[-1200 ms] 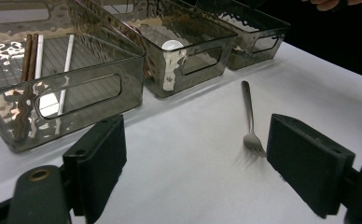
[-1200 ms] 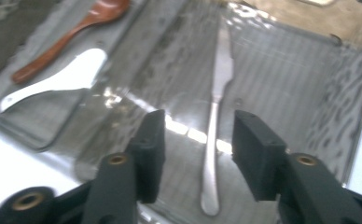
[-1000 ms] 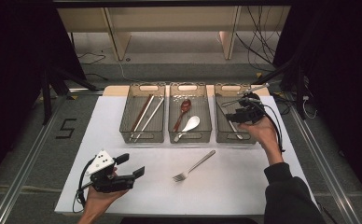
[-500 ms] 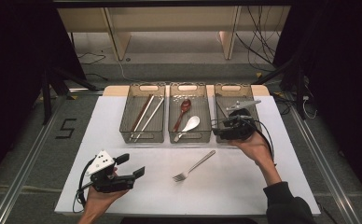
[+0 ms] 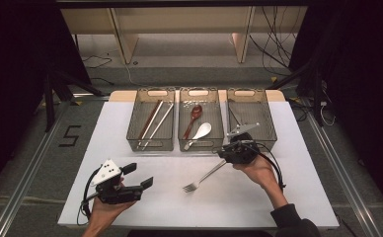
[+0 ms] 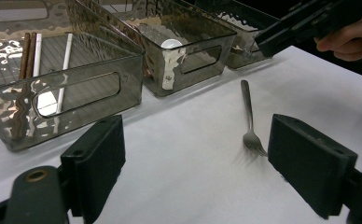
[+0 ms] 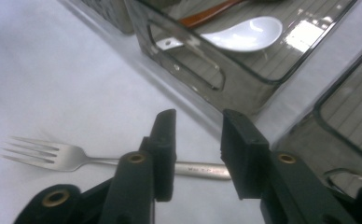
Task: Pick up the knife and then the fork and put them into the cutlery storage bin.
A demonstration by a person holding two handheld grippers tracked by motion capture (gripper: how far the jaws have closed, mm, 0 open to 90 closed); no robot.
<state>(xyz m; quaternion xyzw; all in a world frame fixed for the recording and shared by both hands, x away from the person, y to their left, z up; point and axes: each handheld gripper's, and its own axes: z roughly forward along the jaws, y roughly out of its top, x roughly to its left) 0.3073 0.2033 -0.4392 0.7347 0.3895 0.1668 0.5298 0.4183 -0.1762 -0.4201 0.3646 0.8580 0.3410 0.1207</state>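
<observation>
Steel fork point(image 5: 206, 177) lies on the white worktop point(image 5: 298, 197) near its middle, tines toward the near edge, handle toward the middle bin point(image 5: 201, 144). Right claw point(image 7: 195, 156) has just been closing and straddles the handle's end at a narrow gap; whether its pads touch it looks doubtful. Left claw point(image 6: 212, 170) gapes wide and empty by the near left corner.

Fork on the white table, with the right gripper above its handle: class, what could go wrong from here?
1. The right gripper has just been narrowing its jaws over the flat fork; the thin handle lies flush on the table, so the pads may slip off.
2. The middle bin stands close beside the handle end; the jaws could knock its wall.
</observation>
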